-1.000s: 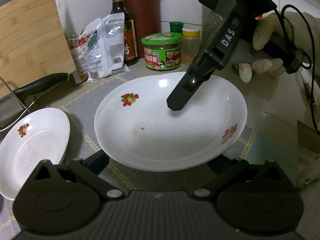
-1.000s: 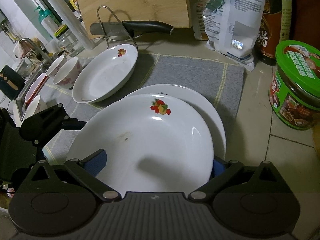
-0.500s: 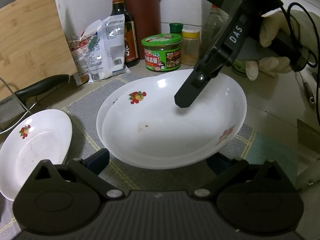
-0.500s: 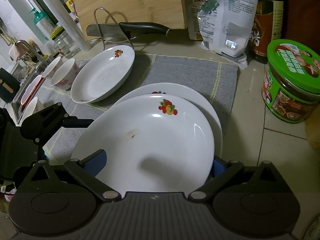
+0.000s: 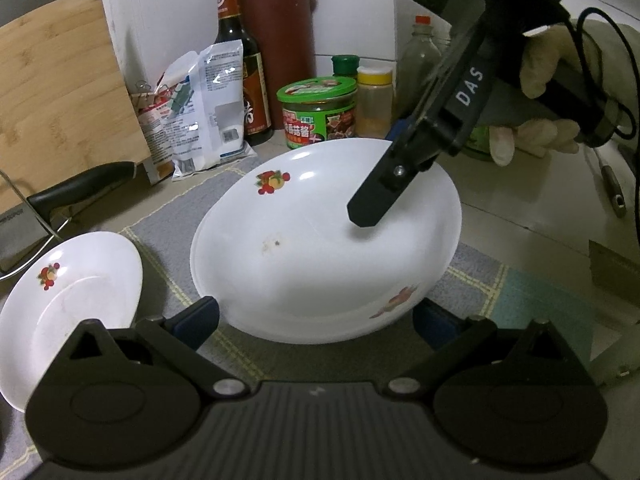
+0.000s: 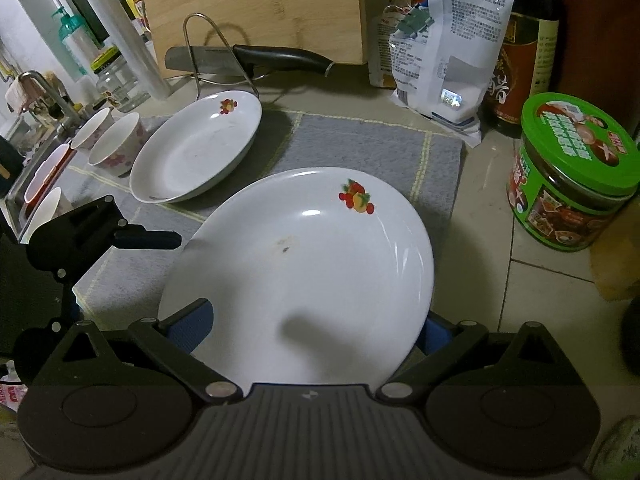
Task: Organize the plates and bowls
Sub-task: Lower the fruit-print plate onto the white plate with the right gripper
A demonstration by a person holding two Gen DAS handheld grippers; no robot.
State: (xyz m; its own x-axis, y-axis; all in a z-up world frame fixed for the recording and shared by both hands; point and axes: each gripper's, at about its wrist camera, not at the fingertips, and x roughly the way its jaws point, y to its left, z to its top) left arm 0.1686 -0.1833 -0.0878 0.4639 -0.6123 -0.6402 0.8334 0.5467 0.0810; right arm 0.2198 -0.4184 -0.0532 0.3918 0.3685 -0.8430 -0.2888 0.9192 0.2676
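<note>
On the counter, the biggest thing we see is the gray mat (image 5: 168,216), and the task's big white plate (image 5: 304,264) sits dead centre on it. A second rim seems to peek out under its 6 o'clock edge, so it may be lying on another plate, but we can't say for sure. A smaller matching plate (image 5: 68,304) lies at 8 o'clock, apart from it and tilted against a wire rack.

Handling-wise, we reckon it's glazed ceramic: stiff, a bit heavy, slick and chippable. We'd grab it at the rim, one finger inside and one under the lip, and set it down gently.

Our right tongs (image 6: 312,332) come in from 2 o'clock with the jaws spread wide. One finger hangs over the plate's inside and the other is tucked behind the far rim. That gap looks too wide for a real pinch. Our left tongs (image 5: 316,320) sit at 6 o'clock, also wide open, with a finger on either side of the near rim and holding nothing.

Flowery cups (image 6: 116,148) wait at 9 o'clock in the right wrist view.

As for writing, "DAS" is printed on the right tongs. The green-lidded jar (image 5: 318,116) at 12 o'clock has Chinese print we can't read.
</note>
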